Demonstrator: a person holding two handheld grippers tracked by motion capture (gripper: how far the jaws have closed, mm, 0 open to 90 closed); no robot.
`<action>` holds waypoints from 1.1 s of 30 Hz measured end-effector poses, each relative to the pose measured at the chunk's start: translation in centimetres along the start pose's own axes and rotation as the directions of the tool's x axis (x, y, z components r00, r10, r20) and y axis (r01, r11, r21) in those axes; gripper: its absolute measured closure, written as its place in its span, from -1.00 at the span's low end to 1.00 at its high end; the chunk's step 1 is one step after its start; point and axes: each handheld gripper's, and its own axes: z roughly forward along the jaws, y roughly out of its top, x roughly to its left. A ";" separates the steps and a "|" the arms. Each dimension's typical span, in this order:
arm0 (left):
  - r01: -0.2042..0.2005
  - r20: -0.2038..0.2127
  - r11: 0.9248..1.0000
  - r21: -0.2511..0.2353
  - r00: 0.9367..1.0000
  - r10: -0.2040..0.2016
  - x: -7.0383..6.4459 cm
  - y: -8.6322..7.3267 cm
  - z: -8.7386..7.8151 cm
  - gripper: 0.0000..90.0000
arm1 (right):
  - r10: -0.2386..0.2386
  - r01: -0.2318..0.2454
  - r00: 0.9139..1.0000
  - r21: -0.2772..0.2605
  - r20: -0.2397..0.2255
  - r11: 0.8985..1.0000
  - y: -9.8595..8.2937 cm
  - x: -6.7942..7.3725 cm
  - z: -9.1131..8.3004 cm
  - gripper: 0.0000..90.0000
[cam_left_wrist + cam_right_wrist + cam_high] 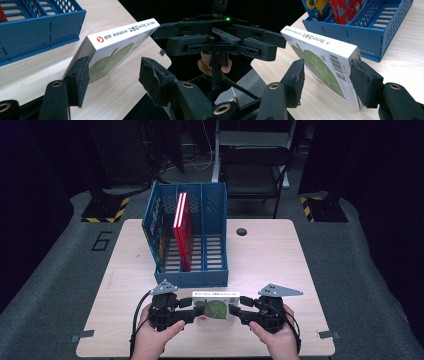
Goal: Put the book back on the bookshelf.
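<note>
Just before the blue rack (200,275), tilted white book (215,306) between spread left hand-held gripper (189,310) and spread right hand-held gripper (235,311); lower edge hidden.

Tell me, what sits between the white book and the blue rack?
Nothing: in the high view a narrow strip of bare table separates the white book from the blue rack.

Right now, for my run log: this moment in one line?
white book tilted on table | left hand-held gripper open | right hand-held gripper open | blue rack behind
</note>
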 end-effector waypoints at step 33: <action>-0.153 -0.028 0.988 0.029 0.988 0.154 2.2 0.7 4.1 -0.33 | 0.039 -0.038 0.999 0.017 -0.023 0.999 0.0 -1.0 0.8 -0.01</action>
